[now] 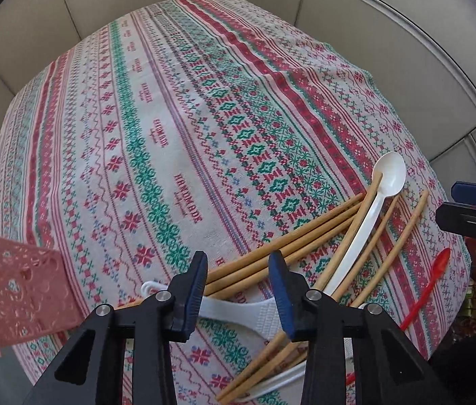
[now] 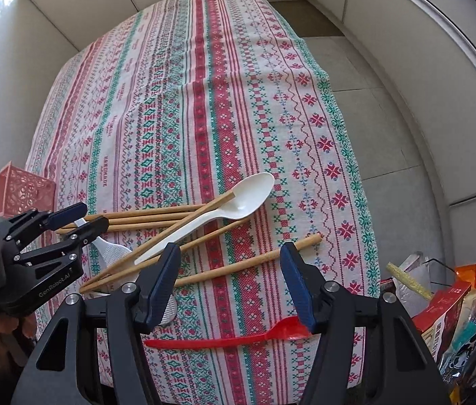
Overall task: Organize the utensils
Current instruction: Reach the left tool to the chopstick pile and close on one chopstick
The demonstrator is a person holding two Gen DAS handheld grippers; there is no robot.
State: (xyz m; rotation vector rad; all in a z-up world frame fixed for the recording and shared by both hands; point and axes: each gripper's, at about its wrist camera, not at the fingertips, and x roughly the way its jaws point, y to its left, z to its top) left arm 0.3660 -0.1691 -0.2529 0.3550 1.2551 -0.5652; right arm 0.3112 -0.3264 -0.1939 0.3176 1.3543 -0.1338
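Left gripper (image 1: 238, 290) jaws apart over chopsticks (image 1: 282, 253); right gripper (image 2: 229, 287) jaws apart, red spoon (image 2: 238, 339) at 6 o'clock

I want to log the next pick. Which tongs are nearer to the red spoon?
Right. The right tongs hang just above the red spoon, which lies below their open tips. The left tongs are far to its side, over the chopsticks.

patterned tablecloth (image 2: 224, 108), beige wall panels (image 1: 390, 50), colourful snack packets (image 2: 467, 307) beside the table edge
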